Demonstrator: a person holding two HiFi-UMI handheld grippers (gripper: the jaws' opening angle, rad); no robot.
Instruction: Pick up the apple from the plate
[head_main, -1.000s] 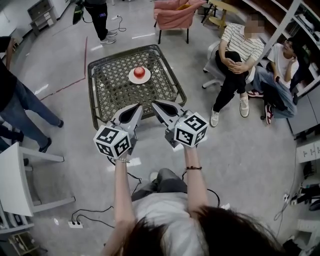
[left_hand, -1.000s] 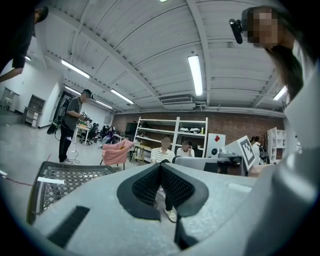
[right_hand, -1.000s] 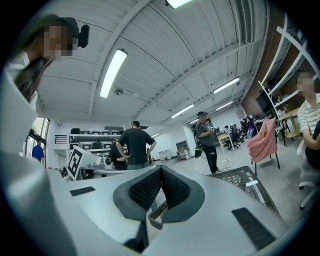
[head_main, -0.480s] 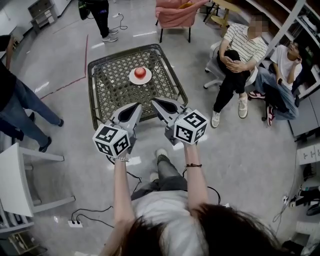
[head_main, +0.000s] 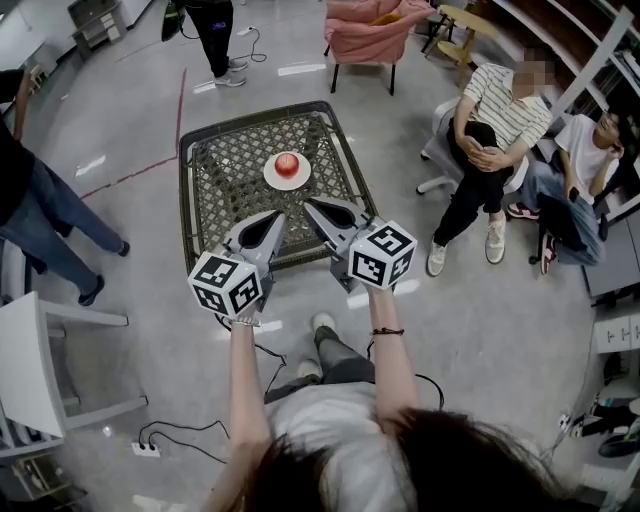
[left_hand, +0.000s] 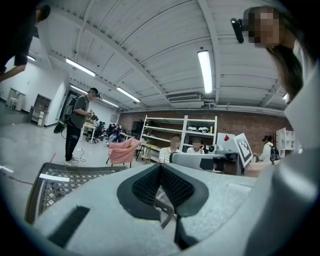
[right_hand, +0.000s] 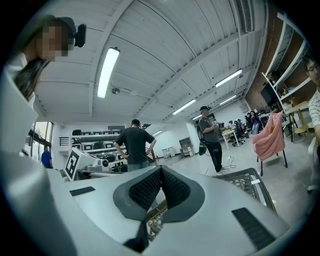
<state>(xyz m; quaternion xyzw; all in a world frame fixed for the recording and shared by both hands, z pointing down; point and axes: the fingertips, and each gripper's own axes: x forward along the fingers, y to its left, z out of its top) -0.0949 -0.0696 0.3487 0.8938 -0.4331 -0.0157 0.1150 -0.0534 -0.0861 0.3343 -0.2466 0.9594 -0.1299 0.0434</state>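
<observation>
A red apple (head_main: 287, 165) sits on a white plate (head_main: 271, 177) near the far end of a low wicker table (head_main: 225, 185). Both grippers are held side by side over the table's near edge, well short of the plate. My left gripper (head_main: 274, 217) is shut with nothing in it, and its pads (left_hand: 161, 186) meet in its own view. My right gripper (head_main: 310, 207) is shut and empty too, with its pads (right_hand: 161, 188) pressed together. Neither gripper view shows the apple.
Two people sit on chairs (head_main: 497, 120) at the right of the table. A pink armchair (head_main: 368, 25) stands behind it. People stand at the left (head_main: 40, 200) and at the back (head_main: 212, 20). A white table (head_main: 30, 350) and a power strip with cables (head_main: 150, 440) lie at the near left.
The person has stepped forward: the table, plate and apple sit closer and lower in the head view. Both grippers stay shut, side by side, now over the table's near edge.
</observation>
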